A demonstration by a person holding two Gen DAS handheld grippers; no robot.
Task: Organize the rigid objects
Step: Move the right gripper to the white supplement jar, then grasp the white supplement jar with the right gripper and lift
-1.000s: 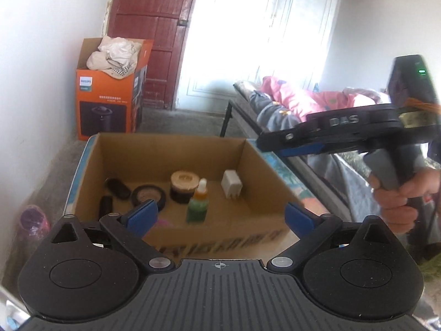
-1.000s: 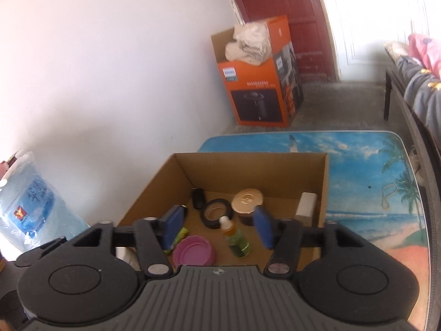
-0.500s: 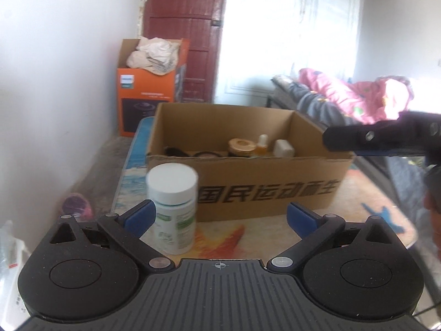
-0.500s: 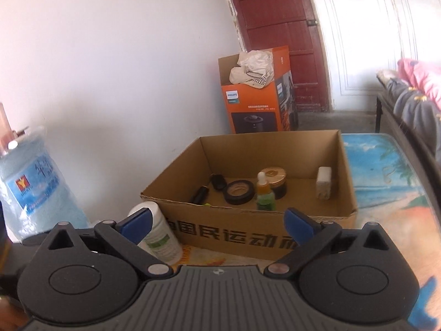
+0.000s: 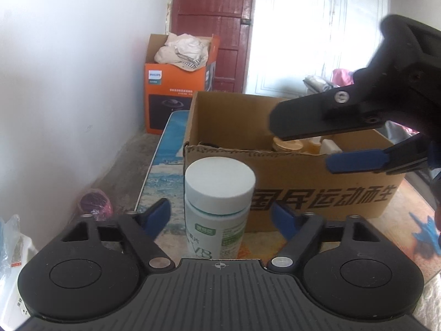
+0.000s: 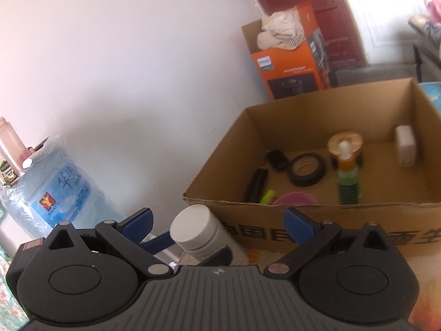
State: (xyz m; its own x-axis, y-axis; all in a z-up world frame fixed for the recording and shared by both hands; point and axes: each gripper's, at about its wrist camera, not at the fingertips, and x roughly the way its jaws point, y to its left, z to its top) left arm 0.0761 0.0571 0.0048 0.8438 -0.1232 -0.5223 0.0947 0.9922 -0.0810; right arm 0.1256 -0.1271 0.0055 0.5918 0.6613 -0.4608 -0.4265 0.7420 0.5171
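White-capped bottle (image 5: 219, 193) sits between my left gripper (image 5: 220, 216) jaws, closing, seemingly not touching; squeeze next, then box (image 6: 317, 215).

Left gripper (image 5: 220, 216): matte black body, ribbed top plate with a small crosshair mark at the front edge. 2 round black hubs with recessed discs, triangular cut-outs above them. 2 silver pivot screws at the linkage roots, smaller ones further out. Fingers end in blue pads (image 5: 158, 215). Right gripper (image 6: 219, 222): same build, same blue pads (image 6: 299, 224), same crosshair.
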